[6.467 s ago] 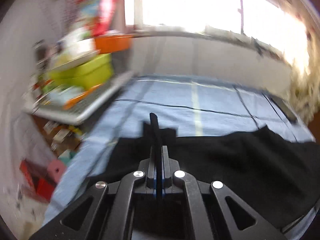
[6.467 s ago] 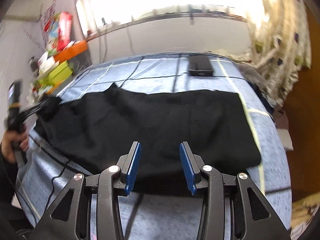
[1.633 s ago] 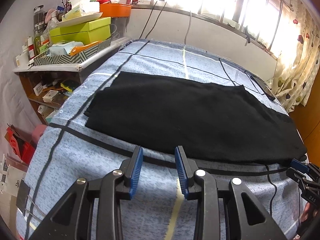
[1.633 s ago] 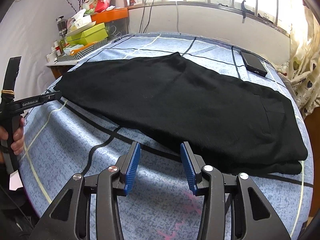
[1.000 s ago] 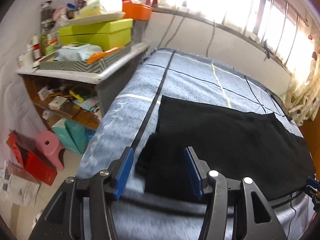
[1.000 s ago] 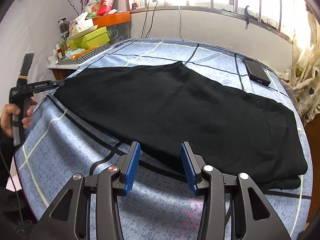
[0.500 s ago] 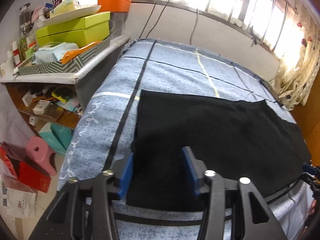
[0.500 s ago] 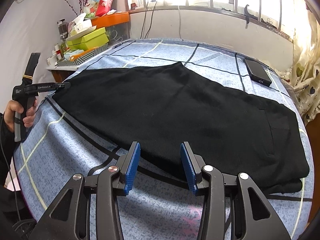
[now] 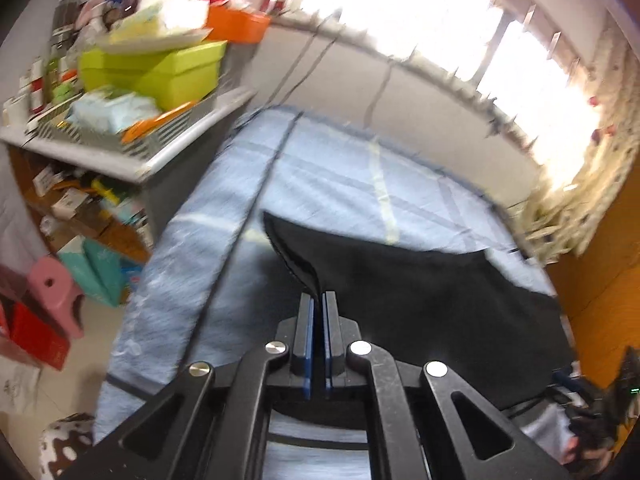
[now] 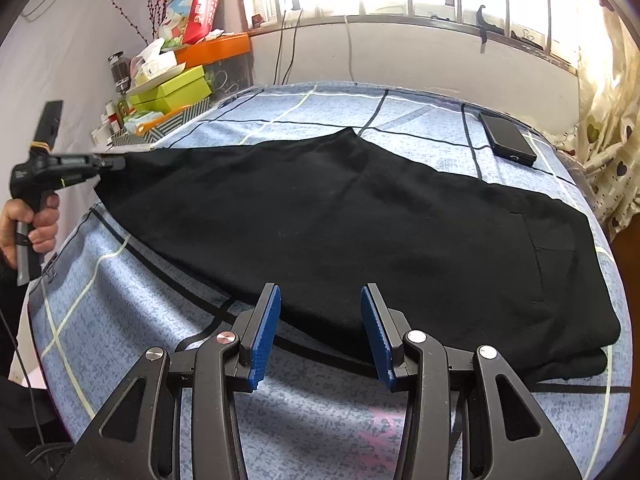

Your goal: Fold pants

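- Left hand-held gripper [image 9: 318,300]: jaws just closed, pinching one pants [image 10: 360,216] corner at the bed's [image 10: 120,304] left edge.
- Right hand-held gripper [image 10: 320,330]: half open, holding nothing, over the near edge.
- One phone [image 10: 507,138], far-right corner.

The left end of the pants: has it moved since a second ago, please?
Yes. The pants' left end, clamped in the left gripper, has lifted off the bedspread.

Black pants [image 10: 360,216] lie spread across the blue checked bed [image 10: 120,300]. At far left a hand [image 10: 36,220] holds the left gripper [image 10: 116,162], pinching the pants' corner (lifted slightly off the bed). The right gripper [image 10: 320,320] hovers open above the near edge. A phone [image 10: 508,138] lies beyond.
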The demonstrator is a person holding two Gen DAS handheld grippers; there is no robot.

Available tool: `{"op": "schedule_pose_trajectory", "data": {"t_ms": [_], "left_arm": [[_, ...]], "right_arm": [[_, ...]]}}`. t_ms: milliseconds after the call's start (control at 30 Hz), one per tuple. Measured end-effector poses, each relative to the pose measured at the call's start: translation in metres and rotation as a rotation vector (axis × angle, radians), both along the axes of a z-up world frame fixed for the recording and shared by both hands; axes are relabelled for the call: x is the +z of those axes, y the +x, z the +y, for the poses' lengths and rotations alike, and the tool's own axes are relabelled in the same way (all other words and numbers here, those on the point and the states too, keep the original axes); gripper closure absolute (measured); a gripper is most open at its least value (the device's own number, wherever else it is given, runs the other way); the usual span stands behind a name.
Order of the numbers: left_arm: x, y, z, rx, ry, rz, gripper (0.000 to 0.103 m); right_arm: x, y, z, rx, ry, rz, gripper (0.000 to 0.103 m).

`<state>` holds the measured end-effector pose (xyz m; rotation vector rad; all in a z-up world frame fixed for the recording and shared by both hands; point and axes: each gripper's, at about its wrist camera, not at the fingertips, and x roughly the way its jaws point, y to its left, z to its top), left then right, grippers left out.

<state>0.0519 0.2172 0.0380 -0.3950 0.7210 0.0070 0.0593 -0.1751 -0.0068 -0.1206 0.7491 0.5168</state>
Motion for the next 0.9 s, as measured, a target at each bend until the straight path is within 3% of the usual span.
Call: {"op": "schedule_pose_trajectory", "data": {"t_ms": [233, 400, 533, 667, 833, 900], "left_arm": [[0.051, 0.015, -0.073, -0.205, -0.004, -0.116, 0.100], [0.060, 0.030, -0.127, -0.300, 0.045, -0.136, 0.100], [0.054, 0.030, -0.099, -0.207, 0.007, -0.126, 0.100], [0.032, 0.021, -0.057, -0.080, 0.098, -0.050, 0.092], [-0.001, 0.003, -0.003, 0.047, 0.185, 0.017, 0.052], [-0.016, 0.003, 0.016, 0.084, 0.173, 0.058, 0.049]], "right_arm": [[0.003, -0.001, -0.014, -0.036, 0.037, -0.003, 0.060], [0.004, -0.004, -0.027, -0.067, 0.046, -0.009, 0.060], [0.004, -0.006, -0.033, -0.070, 0.048, -0.014, 0.060], [0.000, -0.001, -0.033, -0.068, 0.060, -0.003, 0.060], [0.001, 0.001, -0.020, -0.023, 0.059, -0.012, 0.060], [0.002, 0.000, -0.016, -0.013, 0.058, -0.017, 0.060]]}}
